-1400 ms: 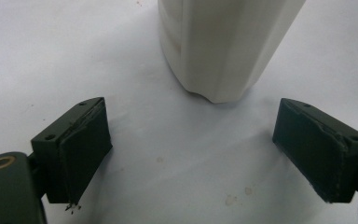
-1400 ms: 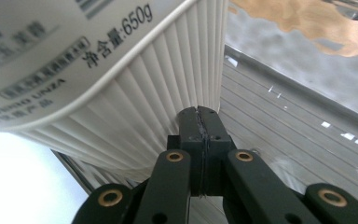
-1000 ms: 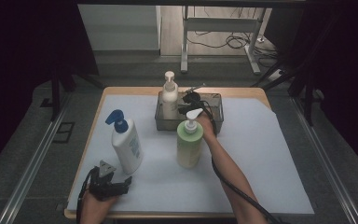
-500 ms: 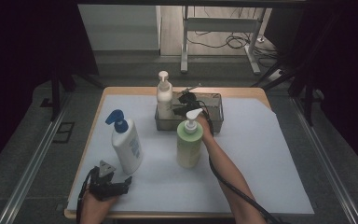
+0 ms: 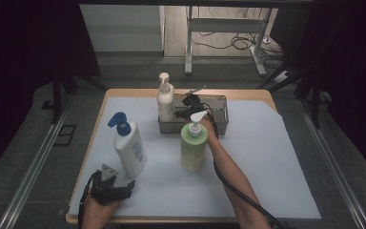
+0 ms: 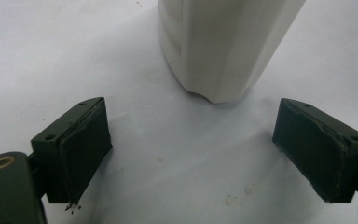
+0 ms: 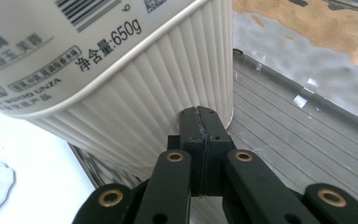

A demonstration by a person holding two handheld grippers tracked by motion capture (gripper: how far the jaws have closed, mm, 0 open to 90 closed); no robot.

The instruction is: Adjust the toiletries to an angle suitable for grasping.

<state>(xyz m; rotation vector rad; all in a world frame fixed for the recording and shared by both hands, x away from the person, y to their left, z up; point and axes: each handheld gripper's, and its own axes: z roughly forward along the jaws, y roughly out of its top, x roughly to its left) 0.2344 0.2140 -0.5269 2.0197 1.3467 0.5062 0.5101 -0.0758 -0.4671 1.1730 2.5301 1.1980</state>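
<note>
Ribbed cream plastic pump bottle (image 7: 135, 88): satin sheen, printed label. Grey metal tray (image 7: 303, 140): brushed, ridged floor, reflective wall. White paper sheet (image 6: 51, 60) over tan wooden table (image 5: 124, 93): matt, lightly speckled. Black gripper pads (image 6: 81, 149): matt, edges frayed.

Both grippers are black: the left gripper (image 5: 116, 191) carries a grey three-cornered plate, the right gripper (image 5: 183, 112) trails a black cable; forearms are bare.
</note>
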